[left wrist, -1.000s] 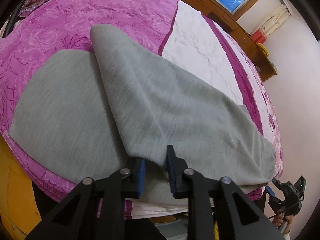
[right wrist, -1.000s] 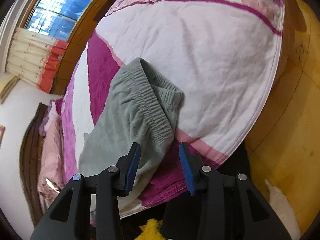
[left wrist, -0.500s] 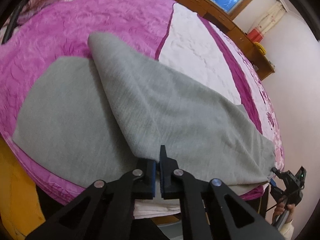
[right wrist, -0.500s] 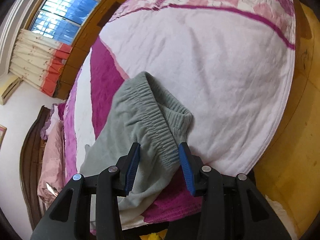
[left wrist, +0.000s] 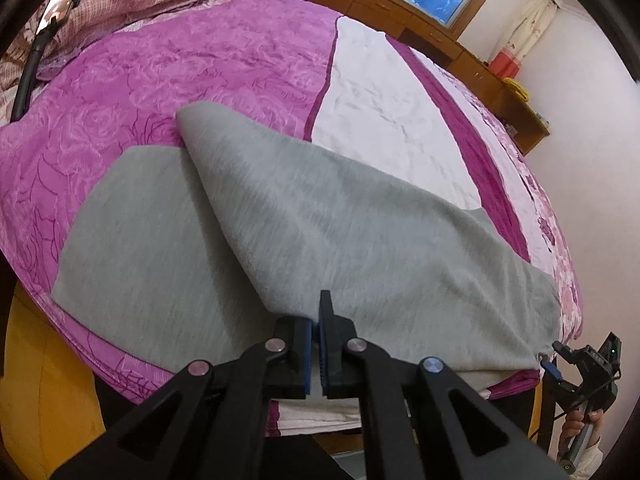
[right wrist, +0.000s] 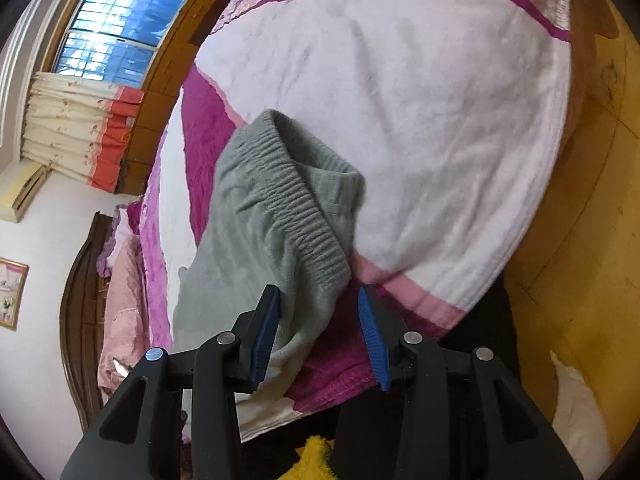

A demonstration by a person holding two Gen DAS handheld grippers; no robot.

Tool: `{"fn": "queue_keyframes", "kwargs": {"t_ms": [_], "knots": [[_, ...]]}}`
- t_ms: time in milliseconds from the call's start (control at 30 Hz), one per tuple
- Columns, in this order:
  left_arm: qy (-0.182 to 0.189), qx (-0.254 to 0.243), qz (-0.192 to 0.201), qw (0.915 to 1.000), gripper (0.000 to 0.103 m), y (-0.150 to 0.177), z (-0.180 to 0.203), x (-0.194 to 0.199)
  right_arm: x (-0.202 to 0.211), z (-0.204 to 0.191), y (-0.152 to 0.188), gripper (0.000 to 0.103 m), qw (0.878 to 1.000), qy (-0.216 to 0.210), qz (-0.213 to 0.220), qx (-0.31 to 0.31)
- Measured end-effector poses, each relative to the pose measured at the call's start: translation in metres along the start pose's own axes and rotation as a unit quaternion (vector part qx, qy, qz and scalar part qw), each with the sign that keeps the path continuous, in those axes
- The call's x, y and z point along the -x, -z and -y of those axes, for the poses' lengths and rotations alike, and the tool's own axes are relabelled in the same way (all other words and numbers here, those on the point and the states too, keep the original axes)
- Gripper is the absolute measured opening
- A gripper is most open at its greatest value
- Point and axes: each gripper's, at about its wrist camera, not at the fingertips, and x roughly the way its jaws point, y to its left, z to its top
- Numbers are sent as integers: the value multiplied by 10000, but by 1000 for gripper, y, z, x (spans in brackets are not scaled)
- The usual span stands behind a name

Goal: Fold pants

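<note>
On the bed (left wrist: 224,64), the left tool (left wrist: 316,320) pinches a lifted fold of the gray pants (left wrist: 360,240), while the right tool (right wrist: 320,312) gapes wide around their waistband (right wrist: 296,208).

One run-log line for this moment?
left tool: shut on pants | right tool: open, straddling waistband | bed

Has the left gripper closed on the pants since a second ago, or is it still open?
Yes. The left gripper was open around the edge of the gray pants a second ago; now its jaws are pinched shut on that edge, near the bed edge.
</note>
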Motion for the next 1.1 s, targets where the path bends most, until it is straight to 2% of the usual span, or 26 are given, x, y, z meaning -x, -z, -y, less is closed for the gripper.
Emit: {"fn": "queue_keyframes", "kwargs": {"t_ms": [133, 167, 200, 300, 500, 567, 633, 700, 867, 967, 1100], "knots": [[7, -13, -2, 10000, 3, 0, 0, 0, -14, 3, 4, 33, 9995, -88, -218, -195], [1, -21, -11, 10000, 3, 0, 0, 0, -18, 5, 4, 29, 9993, -117, -263, -236], [-4, -29, -18, 10000, 3, 0, 0, 0, -18, 4, 4, 10, 9994, -126, -262, -205], [59, -10, 44, 10000, 3, -1, 1, 7, -4, -14, -3, 6, 9999, -24, 17, 139], [238, 83, -16, 9997, 3, 7, 3, 23, 39, -72, -34, 5, 9902, -142, 751, 1171], [185, 46, -137, 9997, 3, 13, 2, 17, 39, -78, -37, 5, 9864, 83, 799, 1436], [44, 63, -310, 9995, 3, 19, 0, 6, 33, -70, -39, 5, 9824, 540, 843, 1577], [37, 203, -477, 9986, 3, 23, -4, -3, 23, -50, -39, 5, 9837, 800, 678, 1463], [-130, -27, -444, 9989, 3, 25, 2, -2, 9, -11, -35, 4, 9885, 882, 491, 1127], [-205, -93, -440, 9988, 3, 26, 5, -1, 10, -11, -37, 3, 9878, 885, 550, 1156], [-66, -186, -266, 9994, 3, 28, 9, 18, 29, -22, -35, 2, 9861, 744, 843, 1225]]}}
